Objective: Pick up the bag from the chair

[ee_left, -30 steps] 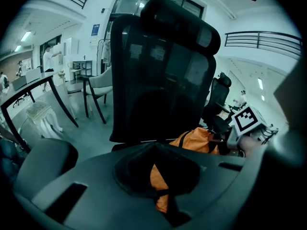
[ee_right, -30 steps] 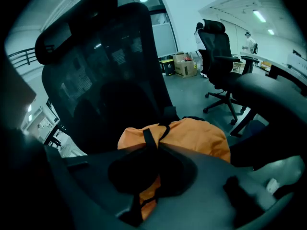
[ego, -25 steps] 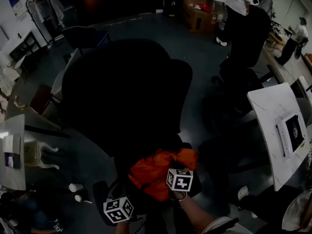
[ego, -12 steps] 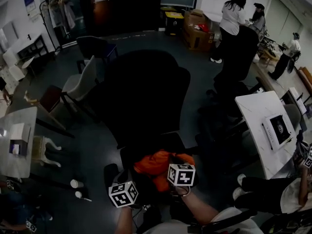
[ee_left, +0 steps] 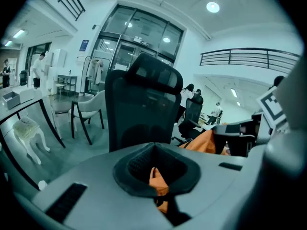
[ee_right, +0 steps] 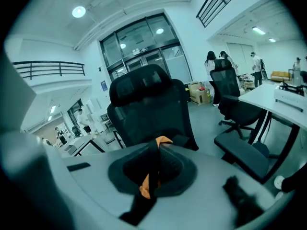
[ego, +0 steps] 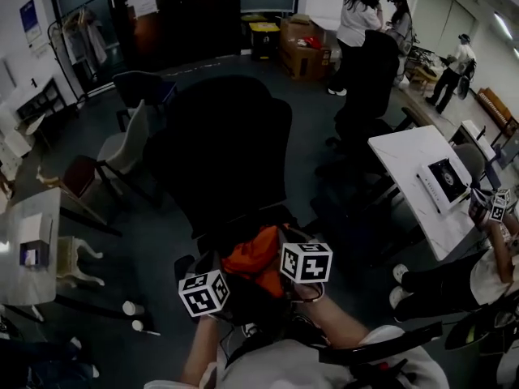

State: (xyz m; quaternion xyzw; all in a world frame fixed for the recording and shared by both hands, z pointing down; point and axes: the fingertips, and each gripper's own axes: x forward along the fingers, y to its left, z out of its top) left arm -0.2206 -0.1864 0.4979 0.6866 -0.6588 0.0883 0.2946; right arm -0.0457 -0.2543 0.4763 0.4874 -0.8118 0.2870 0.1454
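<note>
Both the left gripper (ee_left: 156,182) and right gripper (ee_right: 148,178) clench the bag (ego: 254,259), likely sharing its weight above the chair (ego: 229,148).

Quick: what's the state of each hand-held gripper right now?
Left hand-held gripper: closed, holding the orange bag.
Right hand-held gripper: closed, holding the orange bag too.

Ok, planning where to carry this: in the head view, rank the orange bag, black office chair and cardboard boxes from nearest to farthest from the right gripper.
1. Orange bag: pinched in the right gripper's fingers.
2. Black office chair: just ahead.
3. Cardboard boxes: by the far wall.
</note>
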